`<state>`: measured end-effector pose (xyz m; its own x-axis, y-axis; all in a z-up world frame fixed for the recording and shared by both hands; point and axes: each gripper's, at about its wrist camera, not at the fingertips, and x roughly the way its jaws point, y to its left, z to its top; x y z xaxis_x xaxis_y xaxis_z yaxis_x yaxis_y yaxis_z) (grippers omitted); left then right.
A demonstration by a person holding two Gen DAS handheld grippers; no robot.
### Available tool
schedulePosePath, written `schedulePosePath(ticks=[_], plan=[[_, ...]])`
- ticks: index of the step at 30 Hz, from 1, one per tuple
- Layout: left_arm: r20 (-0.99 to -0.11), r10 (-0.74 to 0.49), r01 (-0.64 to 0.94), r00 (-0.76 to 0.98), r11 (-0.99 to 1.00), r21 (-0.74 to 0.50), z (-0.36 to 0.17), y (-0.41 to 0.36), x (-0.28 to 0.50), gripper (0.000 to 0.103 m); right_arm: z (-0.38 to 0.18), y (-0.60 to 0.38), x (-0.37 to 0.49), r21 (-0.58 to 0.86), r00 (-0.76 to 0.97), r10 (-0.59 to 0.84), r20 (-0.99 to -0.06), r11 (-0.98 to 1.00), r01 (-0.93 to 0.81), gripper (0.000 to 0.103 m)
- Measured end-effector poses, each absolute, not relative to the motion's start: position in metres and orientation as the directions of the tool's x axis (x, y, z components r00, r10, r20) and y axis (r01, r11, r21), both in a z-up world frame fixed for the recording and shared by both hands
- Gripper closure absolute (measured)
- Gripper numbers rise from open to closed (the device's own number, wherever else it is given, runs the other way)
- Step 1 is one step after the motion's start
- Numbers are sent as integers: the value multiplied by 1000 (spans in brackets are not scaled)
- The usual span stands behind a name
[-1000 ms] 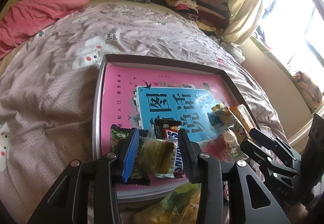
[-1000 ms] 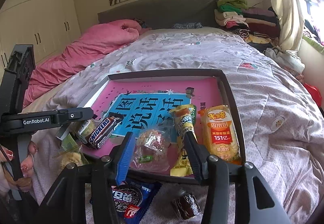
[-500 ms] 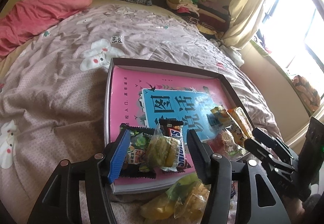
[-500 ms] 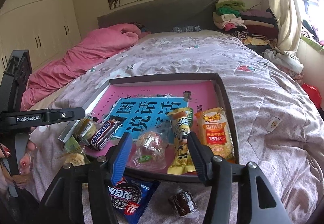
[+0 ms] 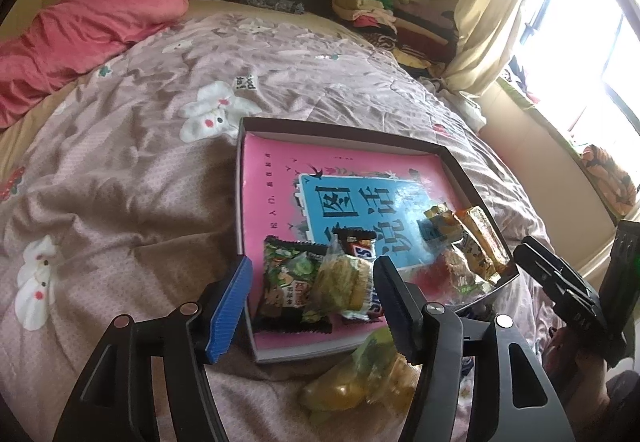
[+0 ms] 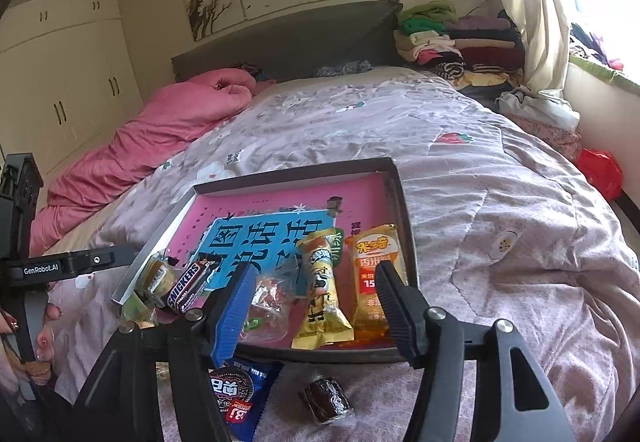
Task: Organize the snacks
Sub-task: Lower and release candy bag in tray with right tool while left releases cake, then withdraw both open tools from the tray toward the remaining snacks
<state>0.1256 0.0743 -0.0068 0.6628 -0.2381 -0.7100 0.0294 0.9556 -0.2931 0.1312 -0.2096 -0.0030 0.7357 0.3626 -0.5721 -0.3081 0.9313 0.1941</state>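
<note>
Left wrist: snacks (image 5: 320,286) lie beyond left gripper (image 5: 310,296).

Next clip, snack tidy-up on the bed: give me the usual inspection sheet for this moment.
Surface: quilt over the bed, rumpled.
Job's things: tray on the quilt, holding a Snickers, green pack, cake, clear bag, yellow pack and orange pack.
Still outside the tray: blue pack, brown sweet, yellow bag.
Clutter: folded clothes by the headboard.
Grippers: left gripper and right gripper both open, jaws just widened, nothing gripped.
Cables: nothing seen.
Surroundings: pink blanket, curtain, wardrobe.
</note>
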Motion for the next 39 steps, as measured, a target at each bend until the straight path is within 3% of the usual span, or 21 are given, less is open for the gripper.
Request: schedulePosePath(ticks=[23, 27, 39], plan=[[-727, -226, 51, 649, 966, -254, -1, 66, 91, 37, 4, -217, 114, 191, 741, 345, -577, 938, -288, 38], [-724, -218, 64, 654, 970, -234, 2, 58, 85, 29, 4, -216, 109, 196, 735, 350, -580, 936, -292, 37], [-737, -230, 85, 636, 970, -229, 3, 47, 73, 25, 3, -215, 99, 197, 729, 345, -591, 938, -284, 29]])
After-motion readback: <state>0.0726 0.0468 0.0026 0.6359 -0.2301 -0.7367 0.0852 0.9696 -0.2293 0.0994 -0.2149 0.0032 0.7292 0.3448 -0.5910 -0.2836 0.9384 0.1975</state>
